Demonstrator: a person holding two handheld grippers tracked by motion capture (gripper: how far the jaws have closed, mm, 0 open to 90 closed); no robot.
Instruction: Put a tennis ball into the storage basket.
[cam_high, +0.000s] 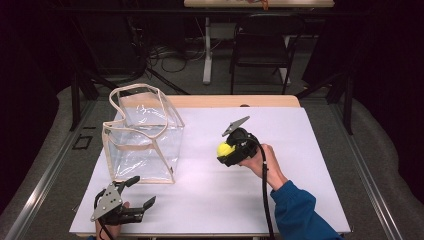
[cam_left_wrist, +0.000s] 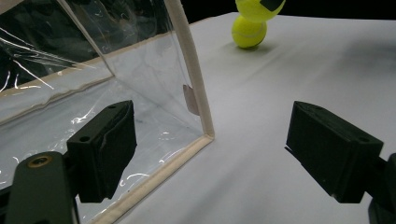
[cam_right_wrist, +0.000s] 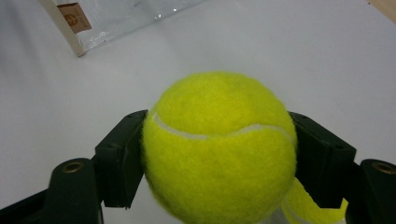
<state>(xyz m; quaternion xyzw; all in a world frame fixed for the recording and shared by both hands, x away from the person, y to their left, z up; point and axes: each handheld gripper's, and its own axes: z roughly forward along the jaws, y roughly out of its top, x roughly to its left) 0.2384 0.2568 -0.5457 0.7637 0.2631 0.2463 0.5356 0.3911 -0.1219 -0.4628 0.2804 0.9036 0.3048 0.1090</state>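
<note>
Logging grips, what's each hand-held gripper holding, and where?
Right hand-held gripper clamps a fuzzy yellow tennis ball across its sides; left hand-held gripper holds nothing.

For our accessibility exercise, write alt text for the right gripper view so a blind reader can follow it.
A yellow tennis ball is clamped between the two black jaws of the right tongs, above a white table. A corner of a clear plastic bag lies at top left.

Dark lab: cables (cam_high: 170, 52), folding chair (cam_high: 262, 42)
</note>
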